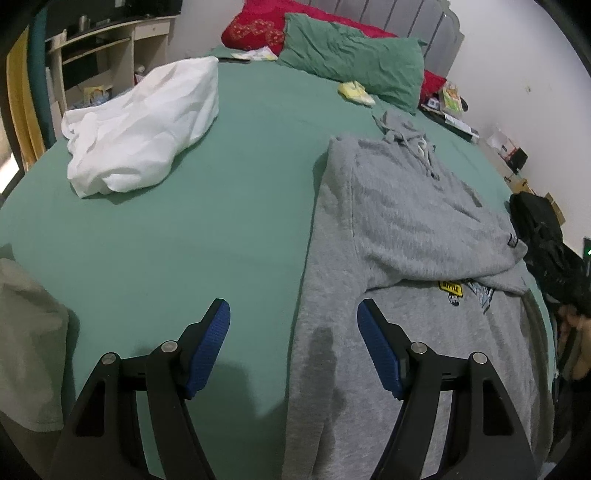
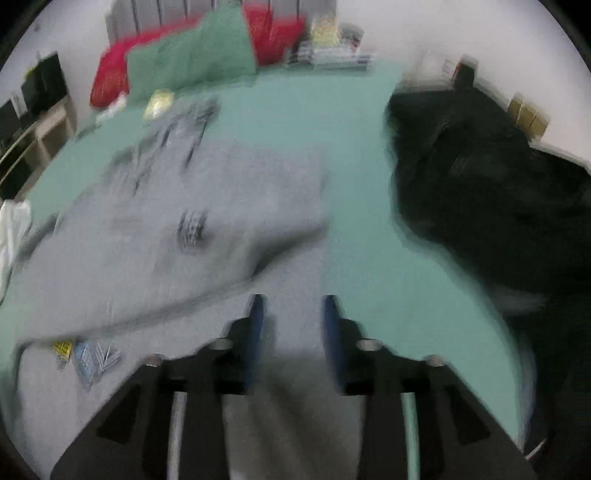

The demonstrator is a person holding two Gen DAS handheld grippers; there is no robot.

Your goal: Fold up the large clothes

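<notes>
A grey hoodie (image 1: pixel 406 221) lies flat on the green bed sheet (image 1: pixel 184 240), hood toward the pillows, with one sleeve folded across its chest above a small printed logo (image 1: pixel 450 288). My left gripper (image 1: pixel 293 325) hangs open and wide over the hoodie's left edge, nothing between its blue pads (image 1: pixel 210 347). The right wrist view is blurred. It shows the same hoodie (image 2: pixel 184 229), with my right gripper (image 2: pixel 293 314) over its lower right part. Its jaws stand apart with a clear gap, and the cloth lies beneath them, not pinched.
A crumpled white garment (image 1: pixel 147 125) lies at the far left of the bed and a beige cloth (image 1: pixel 26 332) at the near left edge. Green (image 1: pixel 354 62) and red (image 1: pixel 255 26) pillows line the headboard. A black pile of clothing (image 2: pixel 480 177) sits at the right.
</notes>
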